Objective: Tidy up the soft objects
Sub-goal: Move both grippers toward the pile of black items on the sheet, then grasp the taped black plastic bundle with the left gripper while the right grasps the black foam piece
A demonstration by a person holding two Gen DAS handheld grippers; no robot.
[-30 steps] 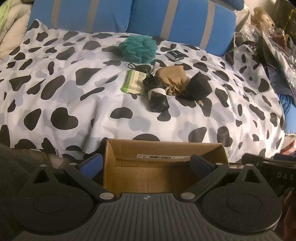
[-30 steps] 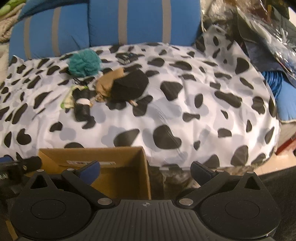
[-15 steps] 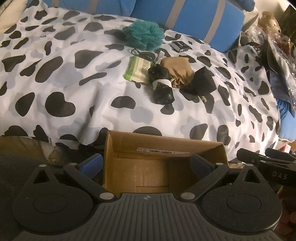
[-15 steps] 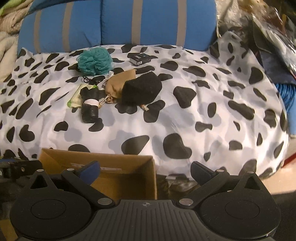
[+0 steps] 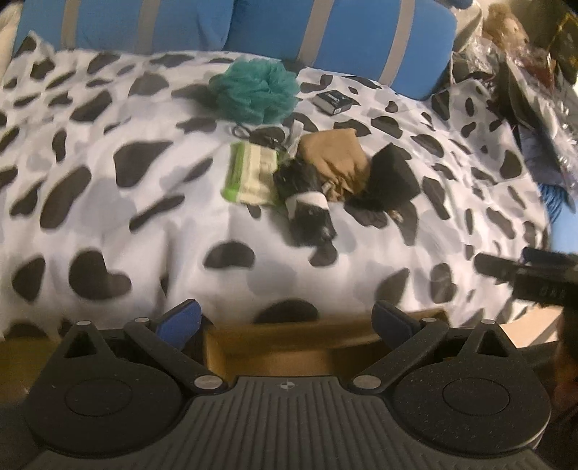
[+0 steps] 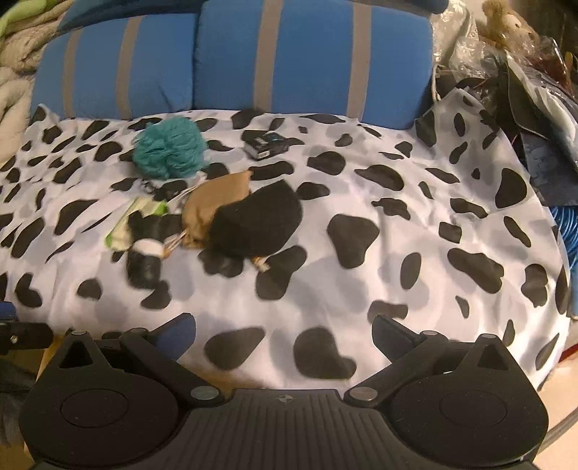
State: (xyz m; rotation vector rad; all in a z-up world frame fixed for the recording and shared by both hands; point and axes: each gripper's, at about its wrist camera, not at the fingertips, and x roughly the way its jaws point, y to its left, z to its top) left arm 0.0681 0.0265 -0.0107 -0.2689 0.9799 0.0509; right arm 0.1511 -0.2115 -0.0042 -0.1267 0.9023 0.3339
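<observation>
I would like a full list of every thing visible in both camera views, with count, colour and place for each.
bath pouf: 1, teal, far side of the bedcover, near the pillows
small box: 1, black, right of the bath pouf
green packet: 1, green and cream, left end of the middle cluster
black roll: 1, black with a white band, front of the cluster
tan pouch: 1, tan, centre of the cluster
black fuzzy item: 1, black, right end of the cluster
bedcover: 1, white with black patches, under everything
pillows: 2, blue with grey stripes, behind the bedcover
cardboard box: 1, brown, at the near edge, blurred
plush toy: 1, tan, top right clutter
left gripper: 1, black, open, empty
right gripper: 1, black, open, empty
</observation>
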